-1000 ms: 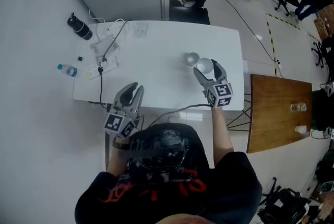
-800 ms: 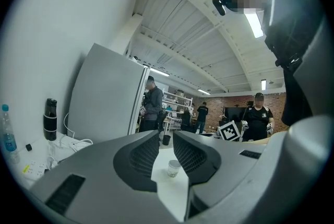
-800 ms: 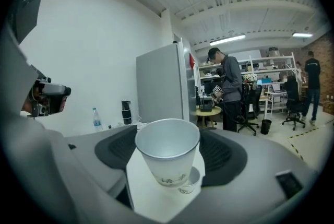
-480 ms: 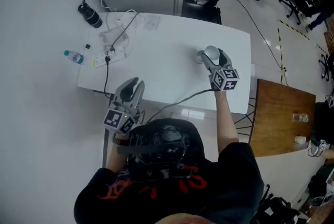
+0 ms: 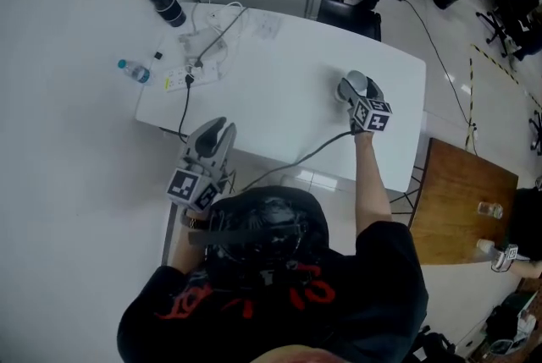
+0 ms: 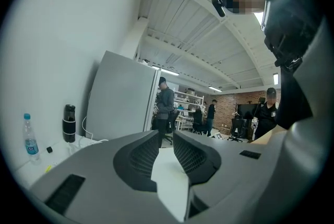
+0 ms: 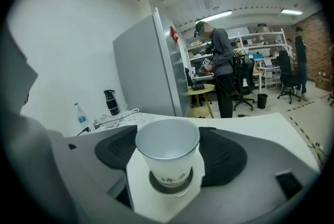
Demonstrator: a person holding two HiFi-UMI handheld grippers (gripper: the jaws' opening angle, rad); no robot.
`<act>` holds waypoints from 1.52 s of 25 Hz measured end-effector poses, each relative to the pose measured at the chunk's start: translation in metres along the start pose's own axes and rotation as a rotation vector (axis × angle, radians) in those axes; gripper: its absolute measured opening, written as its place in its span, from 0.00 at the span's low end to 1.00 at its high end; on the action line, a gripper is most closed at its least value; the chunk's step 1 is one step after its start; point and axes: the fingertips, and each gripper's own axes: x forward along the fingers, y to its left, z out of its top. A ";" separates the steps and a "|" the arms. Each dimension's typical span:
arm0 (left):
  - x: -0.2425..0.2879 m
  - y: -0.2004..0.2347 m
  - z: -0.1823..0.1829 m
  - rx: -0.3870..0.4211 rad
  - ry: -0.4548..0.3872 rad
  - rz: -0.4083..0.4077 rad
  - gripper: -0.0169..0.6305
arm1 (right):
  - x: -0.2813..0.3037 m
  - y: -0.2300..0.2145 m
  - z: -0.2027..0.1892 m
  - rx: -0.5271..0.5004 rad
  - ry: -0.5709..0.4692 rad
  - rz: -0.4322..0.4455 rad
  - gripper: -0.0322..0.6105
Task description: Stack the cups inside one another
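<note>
We see the right gripper [image 7: 168, 134] with its jaws wide and both pads against the sides of a white paper cup [image 7: 168, 150], which stands upright between them. The cup's base sits in the dark mouth of a second cup [image 7: 175, 191] below it (only a strip of that one's rim shows). From the head view, this pair is toward the right end of the white table [image 5: 279, 90].

The left gripper [image 6: 166, 137] points level over the table's near left edge. Its jaws are drawn almost together, only a slit between them, and they hold nothing.

We find the clutter at the far left corner, well apart from the cups: a black flask [image 5: 166, 4], a water bottle [image 5: 134, 70], a power strip [image 5: 178, 82] and loose cables [image 5: 216, 40]. A grey partition [image 7: 141, 71] stands behind the table, and beside it a person [image 7: 219, 71] stands among office chairs.
</note>
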 end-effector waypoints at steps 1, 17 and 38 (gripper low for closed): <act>-0.001 0.002 0.000 0.000 0.000 0.008 0.17 | 0.005 0.001 -0.004 -0.008 0.014 -0.001 0.65; -0.014 0.007 -0.003 -0.009 -0.001 0.032 0.17 | 0.018 0.001 -0.053 -0.074 0.176 -0.045 0.66; 0.014 -0.019 0.009 0.009 -0.023 -0.070 0.17 | -0.071 0.114 0.040 -0.107 -0.125 0.114 0.37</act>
